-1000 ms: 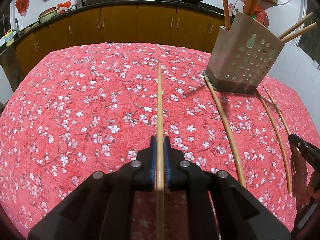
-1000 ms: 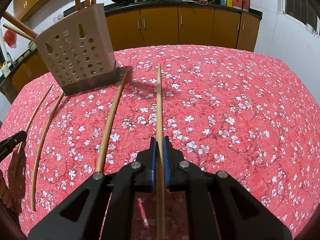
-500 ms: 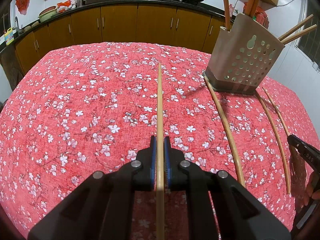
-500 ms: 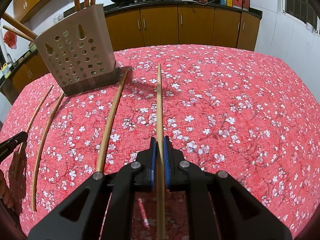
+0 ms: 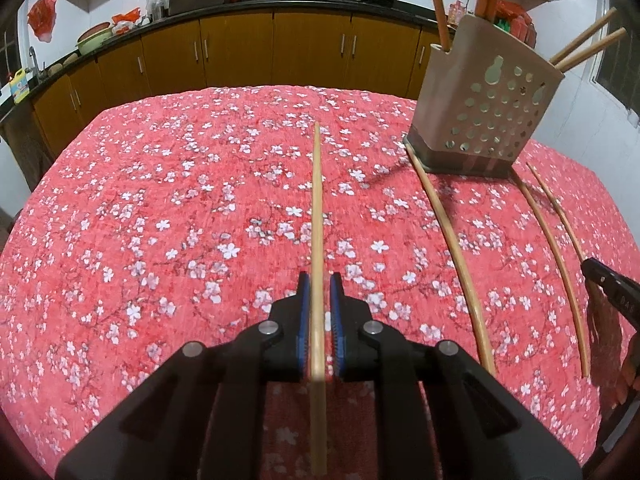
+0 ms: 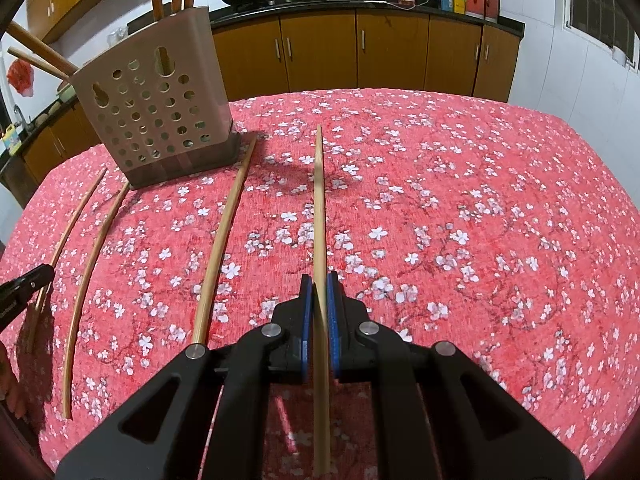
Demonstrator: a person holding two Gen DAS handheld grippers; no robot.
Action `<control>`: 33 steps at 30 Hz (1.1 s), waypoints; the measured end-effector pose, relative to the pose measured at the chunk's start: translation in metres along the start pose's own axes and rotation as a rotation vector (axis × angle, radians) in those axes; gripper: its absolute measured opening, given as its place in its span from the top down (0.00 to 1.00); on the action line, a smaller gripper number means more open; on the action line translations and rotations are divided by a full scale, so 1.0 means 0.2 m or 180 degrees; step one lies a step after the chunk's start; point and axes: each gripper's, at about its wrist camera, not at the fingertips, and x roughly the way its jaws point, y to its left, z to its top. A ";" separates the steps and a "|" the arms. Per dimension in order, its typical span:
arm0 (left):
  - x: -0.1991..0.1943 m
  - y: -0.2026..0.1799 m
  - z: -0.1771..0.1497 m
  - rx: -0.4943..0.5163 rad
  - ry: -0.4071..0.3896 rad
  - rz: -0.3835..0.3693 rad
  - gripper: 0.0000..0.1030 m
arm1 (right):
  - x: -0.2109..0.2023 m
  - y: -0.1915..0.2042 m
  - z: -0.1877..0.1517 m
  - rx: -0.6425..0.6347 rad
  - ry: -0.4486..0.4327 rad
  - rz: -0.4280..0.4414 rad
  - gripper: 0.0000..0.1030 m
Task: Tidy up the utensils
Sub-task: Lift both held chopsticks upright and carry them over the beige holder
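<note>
My left gripper is shut on a long wooden chopstick that points straight ahead over the table. My right gripper is shut on another wooden chopstick, also pointing ahead. A beige perforated utensil holder stands at the far right in the left wrist view and at the far left in the right wrist view; it holds several sticks. Three loose chopsticks lie on the red floral tablecloth in front of it; the right wrist view shows them too.
The table has a red cloth with white blossoms. Brown kitchen cabinets and a counter with woks run behind it. The other gripper's tip shows at each view's edge.
Both grippers keep hold of their chopsticks. The views have shifted only slightly; the holder sits marginally higher in the left wrist view.
</note>
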 end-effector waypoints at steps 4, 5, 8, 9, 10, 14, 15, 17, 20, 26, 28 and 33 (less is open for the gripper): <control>0.00 0.00 0.00 0.0000 0.0001 0.0002 0.88 | 0.00 0.00 0.00 -0.0003 0.0000 -0.0004 0.92; 0.00 0.00 0.00 0.0005 0.0001 0.0010 0.88 | 0.00 0.00 0.00 -0.0002 0.0000 -0.0001 0.92; -0.01 0.00 -0.01 0.0019 0.0002 0.0028 0.88 | 0.00 0.00 0.00 -0.0002 0.0000 -0.0002 0.92; 0.00 0.00 0.00 0.0018 0.0003 0.0028 0.88 | 0.00 0.00 0.00 -0.0001 0.0000 -0.0001 0.92; 0.00 0.00 0.00 0.0017 0.0003 0.0026 0.88 | 0.00 0.00 0.00 -0.0001 -0.0001 -0.0001 0.92; -0.01 0.01 -0.01 -0.0020 -0.0001 0.0028 0.92 | -0.01 -0.01 0.00 0.0023 -0.0004 0.0023 0.92; -0.01 0.01 -0.01 -0.0026 -0.0001 0.0023 0.92 | -0.01 -0.01 0.00 0.0031 -0.0006 0.0038 0.92; -0.02 0.01 -0.01 0.0009 0.0018 0.0052 0.92 | -0.02 -0.02 0.00 0.0002 -0.0012 0.0018 0.93; -0.05 0.02 -0.01 0.0015 0.0047 0.0002 0.92 | -0.08 -0.03 0.01 0.0040 -0.0108 0.0062 0.93; -0.20 0.05 0.03 -0.0002 -0.0091 -0.0114 0.92 | -0.27 -0.06 0.09 0.0075 -0.0438 0.0103 0.93; -0.25 0.06 0.05 0.0011 -0.0168 -0.0142 0.92 | -0.32 -0.07 0.12 0.0096 -0.0536 0.0113 0.93; -0.41 0.05 0.12 0.0022 -0.0424 -0.0208 0.92 | -0.43 -0.08 0.18 0.0123 -0.0801 0.0132 0.93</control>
